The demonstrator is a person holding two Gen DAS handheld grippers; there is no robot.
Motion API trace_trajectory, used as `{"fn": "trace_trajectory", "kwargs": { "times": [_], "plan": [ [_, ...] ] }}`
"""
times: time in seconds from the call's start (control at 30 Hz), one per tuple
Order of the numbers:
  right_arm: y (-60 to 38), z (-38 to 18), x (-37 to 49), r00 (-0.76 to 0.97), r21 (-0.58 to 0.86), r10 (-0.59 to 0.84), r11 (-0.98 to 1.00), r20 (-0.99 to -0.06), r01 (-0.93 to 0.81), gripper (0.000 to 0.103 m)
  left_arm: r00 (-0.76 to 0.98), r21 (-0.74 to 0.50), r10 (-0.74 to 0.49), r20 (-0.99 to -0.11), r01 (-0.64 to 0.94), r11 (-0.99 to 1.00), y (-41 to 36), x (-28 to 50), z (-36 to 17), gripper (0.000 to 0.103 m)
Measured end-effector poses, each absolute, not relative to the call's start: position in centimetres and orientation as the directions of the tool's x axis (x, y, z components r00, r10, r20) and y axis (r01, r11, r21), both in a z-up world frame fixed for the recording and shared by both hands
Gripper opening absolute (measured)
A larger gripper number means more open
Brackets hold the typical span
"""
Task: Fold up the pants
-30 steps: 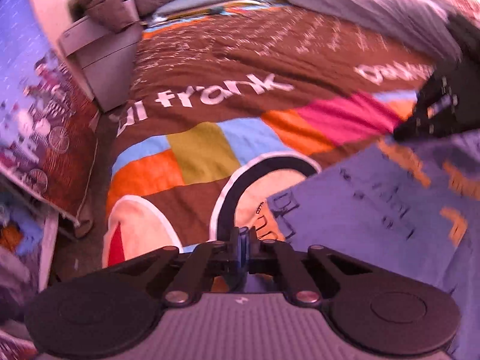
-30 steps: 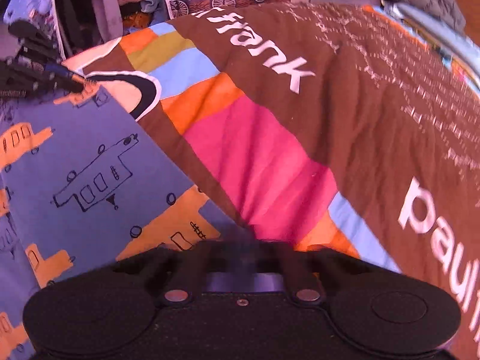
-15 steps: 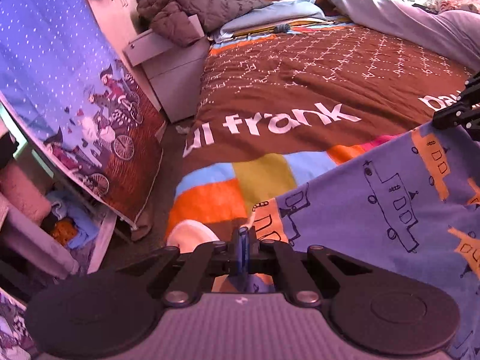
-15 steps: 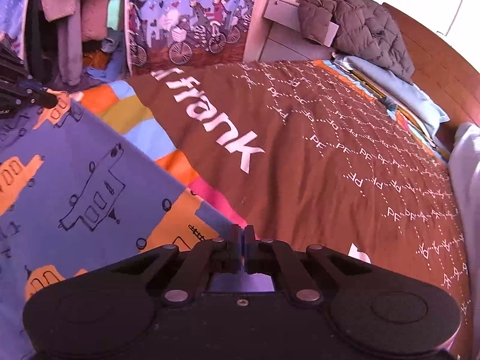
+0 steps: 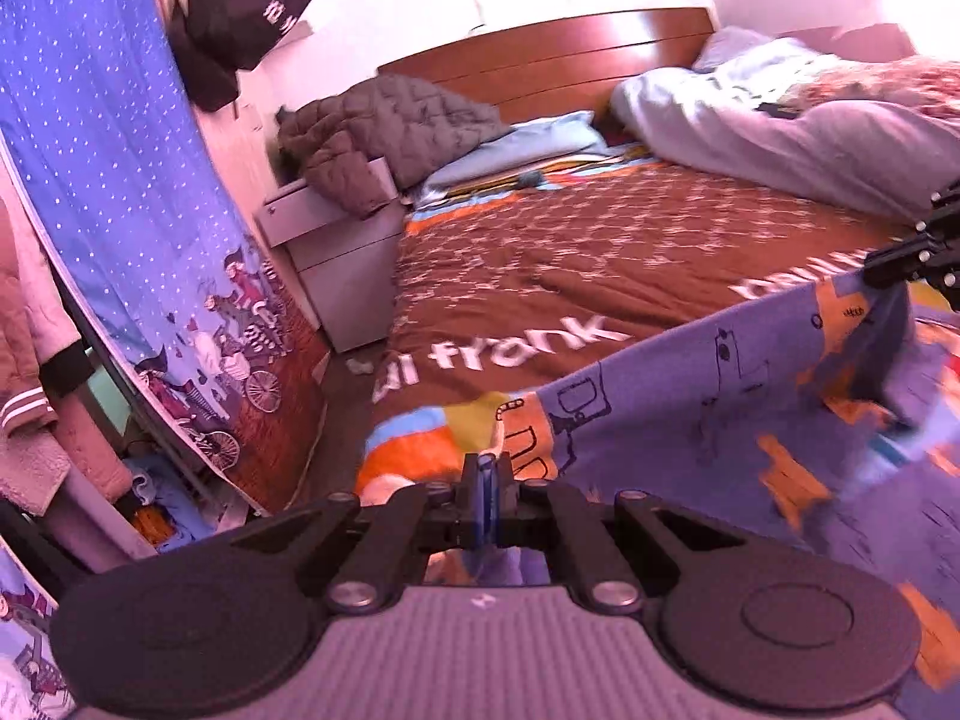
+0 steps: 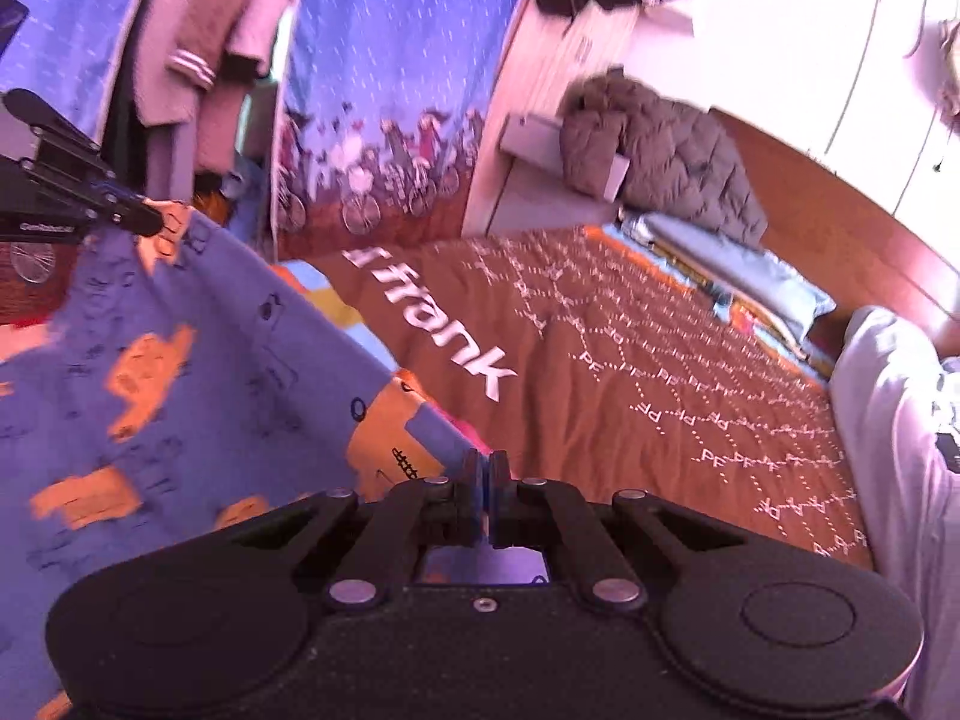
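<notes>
Both grippers have risen since a second ago: the pants [image 5: 750, 420], then lying flat on the bedspread, now hang stretched between them above it. The left gripper [image 5: 487, 483] has its fingers pressed together on one corner of the cloth; the right gripper [image 6: 485, 480] is likewise clamped on the other corner. The pants are soft blue fabric printed with orange blocks and thin black line drawings of vehicles, sagging away below and beside each pair of fingers. Ahead of the fingers lies the bedspread [image 5: 570, 264], brown and quilted, with colored patches and white lettering reading "frank" and small repeated "PF". Only the left view shows the black bag [image 5: 240, 24] with white characters I can't read; only the right view shows the pink coat [image 6: 198, 18] hanging.
</notes>
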State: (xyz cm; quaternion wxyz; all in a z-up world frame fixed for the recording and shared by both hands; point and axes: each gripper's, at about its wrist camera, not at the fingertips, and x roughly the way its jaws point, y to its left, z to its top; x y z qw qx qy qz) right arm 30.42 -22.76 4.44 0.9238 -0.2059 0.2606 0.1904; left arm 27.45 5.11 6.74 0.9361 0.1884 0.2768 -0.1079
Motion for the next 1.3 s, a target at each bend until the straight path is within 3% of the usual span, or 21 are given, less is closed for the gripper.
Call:
{"fn": "trace_trajectory", "kwargs": {
  "times": [0.2, 0.27, 0.4, 0.53, 0.9, 1.3],
  "plan": [
    [-23.2, 4.5, 20.6, 0.813, -0.291, 0.262, 0.841, -0.52, -0.456, 0.0, 0.814, 0.249, -0.126, -0.566, 0.315, 0.916, 6.2, 19.7, 3.9, 0.001],
    [-23.0, 3.5, 17.9, 0.801, -0.283, 0.264, 0.839, -0.537, -0.465, 0.0, 0.841, 0.292, -0.097, -0.532, 0.29, 0.912, 6.2, 17.5, 2.2, 0.001],
    [-21.9, 0.8, 13.8, 0.791, -0.302, 0.242, 0.831, -0.561, -0.468, 0.0, 0.835, 0.267, -0.064, -0.546, 0.246, 0.932, 6.2, 15.1, -0.5, 0.002],
    [-20.5, -1.8, 12.1, 0.775, -0.225, 0.22, 0.878, -0.593, -0.422, 0.0, 0.864, 0.383, -0.037, -0.502, 0.261, 0.886, 4.9, 13.8, -0.4, 0.002],
    [-19.3, -3.2, 9.9, 0.791, -0.235, 0.151, 0.907, -0.592, -0.349, 0.0, 0.884, 0.548, 0.028, -0.467, 0.265, 0.794, 2.9, 12.1, -2.0, 0.002],
    [-18.9, -3.8, 8.0, 0.781, -0.251, 0.136, 0.901, -0.609, -0.353, 0.0, 0.842, 0.467, -0.049, -0.537, 0.344, 0.815, 5.3, 12.3, -1.9, 0.002]
  ]
}}
